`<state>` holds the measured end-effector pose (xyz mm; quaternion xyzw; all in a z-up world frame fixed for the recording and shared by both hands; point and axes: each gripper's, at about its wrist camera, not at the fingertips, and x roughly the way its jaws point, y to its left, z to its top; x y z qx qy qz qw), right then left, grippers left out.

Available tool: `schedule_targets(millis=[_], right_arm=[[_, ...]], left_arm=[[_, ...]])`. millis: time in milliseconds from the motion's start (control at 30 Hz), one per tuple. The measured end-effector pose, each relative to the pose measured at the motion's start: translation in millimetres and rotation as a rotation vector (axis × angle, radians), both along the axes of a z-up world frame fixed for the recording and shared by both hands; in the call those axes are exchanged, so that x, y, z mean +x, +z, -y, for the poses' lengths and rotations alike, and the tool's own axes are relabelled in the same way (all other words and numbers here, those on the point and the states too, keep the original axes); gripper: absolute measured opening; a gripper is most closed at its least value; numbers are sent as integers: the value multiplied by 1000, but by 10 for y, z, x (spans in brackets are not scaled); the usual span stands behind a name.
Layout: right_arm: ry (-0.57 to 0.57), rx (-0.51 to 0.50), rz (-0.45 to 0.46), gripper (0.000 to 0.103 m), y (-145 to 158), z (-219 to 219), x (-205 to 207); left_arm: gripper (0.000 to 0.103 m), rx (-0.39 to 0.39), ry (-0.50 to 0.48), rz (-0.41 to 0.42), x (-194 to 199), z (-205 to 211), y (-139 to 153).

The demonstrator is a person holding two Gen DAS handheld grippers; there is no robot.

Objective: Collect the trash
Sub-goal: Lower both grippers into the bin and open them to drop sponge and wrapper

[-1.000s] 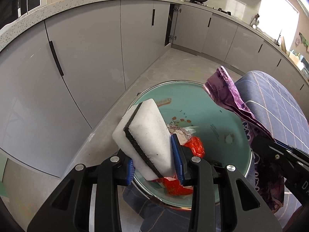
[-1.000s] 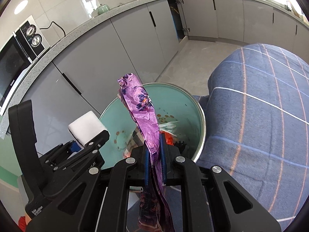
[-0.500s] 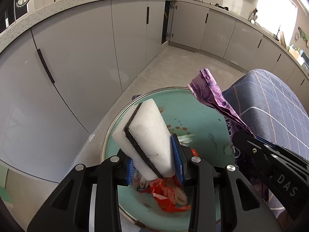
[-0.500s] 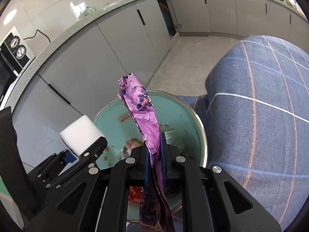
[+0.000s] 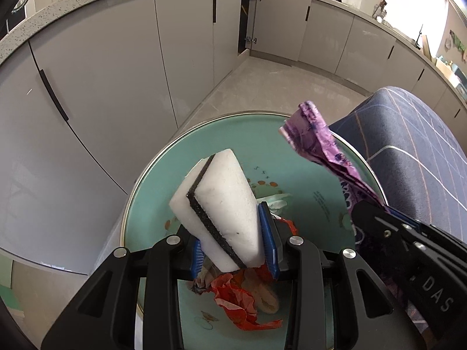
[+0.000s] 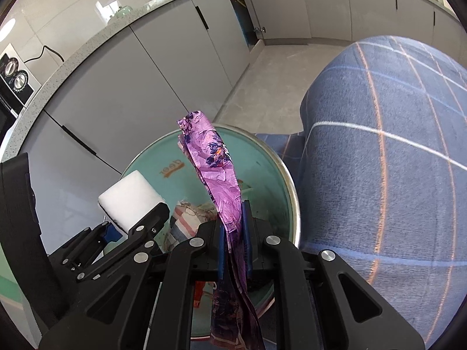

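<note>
My left gripper point(image 5: 233, 233) is shut on a white sponge with a black layer point(image 5: 221, 204) and holds it above the open teal trash bin point(image 5: 163, 169). My right gripper point(image 6: 233, 233) is shut on a crumpled purple wrapper point(image 6: 216, 169), which stands up over the same bin point(image 6: 262, 151). The wrapper point(image 5: 318, 148) and the right gripper point(image 5: 388, 230) also show at the right of the left wrist view. The sponge point(image 6: 128, 198) and the left gripper point(image 6: 116, 230) show at the left of the right wrist view. Red plastic trash point(image 5: 239, 300) and paper scraps point(image 6: 189, 213) lie inside the bin.
Grey kitchen cabinets point(image 5: 111, 73) run behind and left of the bin, under a speckled counter point(image 6: 87, 49). A blue plaid cloth surface point(image 6: 394, 160) rises right beside the bin. A microwave point(image 6: 11, 78) sits on the counter at the far left. Pale tiled floor point(image 5: 277, 87) lies beyond.
Both grippers have moved further over the bin, so more of its inside shows beneath them. Each still holds its item.
</note>
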<state>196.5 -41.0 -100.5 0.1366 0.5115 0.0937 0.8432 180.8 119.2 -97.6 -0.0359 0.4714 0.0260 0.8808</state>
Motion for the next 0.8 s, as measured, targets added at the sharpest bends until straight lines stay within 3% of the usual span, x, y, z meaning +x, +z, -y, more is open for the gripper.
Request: schedule_targets(millis=[800], right_arm=[[38, -66, -23, 13, -225, -223, 280]], left_arm=[[33, -1, 28, -63, 194, -88, -238]])
